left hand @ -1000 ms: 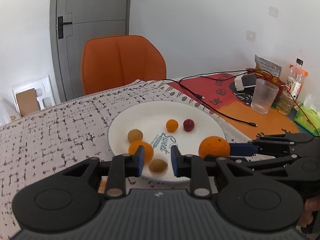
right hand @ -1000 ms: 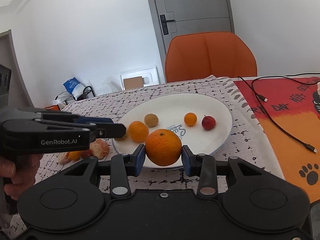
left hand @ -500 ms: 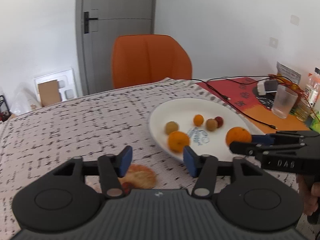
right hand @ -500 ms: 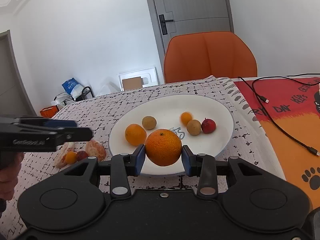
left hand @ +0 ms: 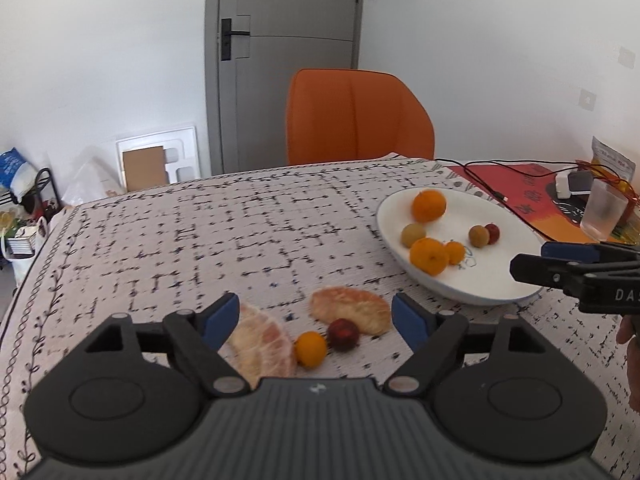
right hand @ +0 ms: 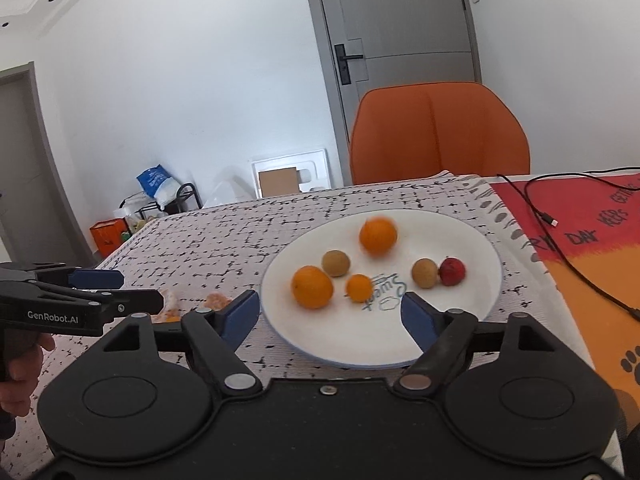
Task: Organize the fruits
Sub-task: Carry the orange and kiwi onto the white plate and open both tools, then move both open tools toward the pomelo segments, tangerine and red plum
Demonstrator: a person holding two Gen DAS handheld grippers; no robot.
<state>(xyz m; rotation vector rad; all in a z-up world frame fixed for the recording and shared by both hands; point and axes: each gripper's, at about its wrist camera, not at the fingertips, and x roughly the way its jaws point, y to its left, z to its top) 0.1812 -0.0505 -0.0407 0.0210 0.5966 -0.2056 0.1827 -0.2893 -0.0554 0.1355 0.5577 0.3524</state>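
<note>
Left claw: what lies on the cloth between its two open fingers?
In the left wrist view, the left claw, opening, frames a small orange fruit, a dark red fruit and a peeled citrus piece; none is gripped.

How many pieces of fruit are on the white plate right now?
6 on the white plate: large orange at the back, another orange at left, small orange mid-front, two brown fruits, and red fruit at right. None appears hidden.
</note>
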